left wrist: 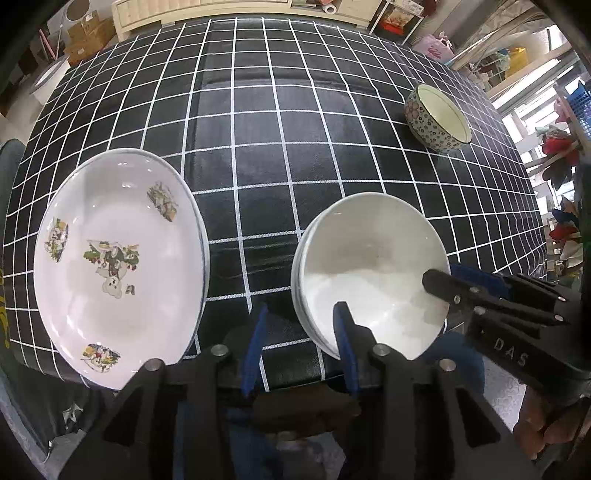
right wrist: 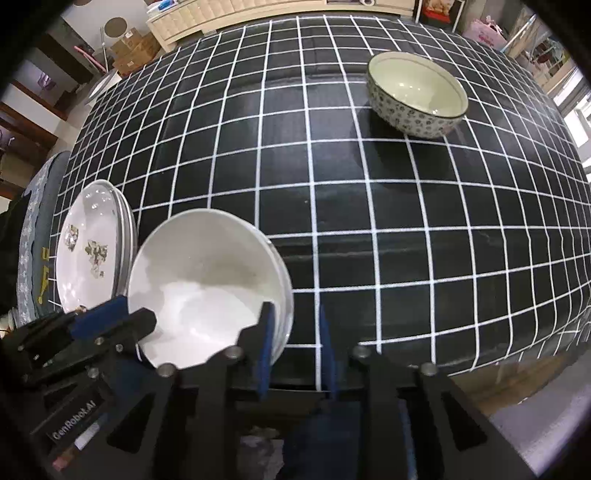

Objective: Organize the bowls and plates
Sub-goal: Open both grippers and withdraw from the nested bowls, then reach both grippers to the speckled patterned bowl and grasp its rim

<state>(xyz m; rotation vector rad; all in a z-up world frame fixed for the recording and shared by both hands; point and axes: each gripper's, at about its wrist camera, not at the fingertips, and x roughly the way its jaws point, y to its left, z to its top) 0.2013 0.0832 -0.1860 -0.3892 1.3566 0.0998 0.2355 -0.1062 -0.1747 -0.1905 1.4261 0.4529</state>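
A stack of white bowls (left wrist: 369, 266) sits near the table's front edge; it also shows in the right wrist view (right wrist: 207, 284). My left gripper (left wrist: 301, 332) is open astride the stack's near-left rim, one finger (left wrist: 343, 332) inside. My right gripper (right wrist: 295, 332) is open astride the stack's right rim; it shows in the left wrist view (left wrist: 448, 282). A stack of white plates (left wrist: 118, 266) with cartoon prints lies to the left, also in the right wrist view (right wrist: 92, 254). A flower-patterned bowl (left wrist: 437, 118) stands far right (right wrist: 415, 92).
The table (left wrist: 258, 129) wears a black cloth with white grid lines. Cardboard boxes (left wrist: 88, 37) and a cream cabinet (left wrist: 221, 11) stand beyond its far edge. Shelves with clutter (left wrist: 554, 147) are on the right.
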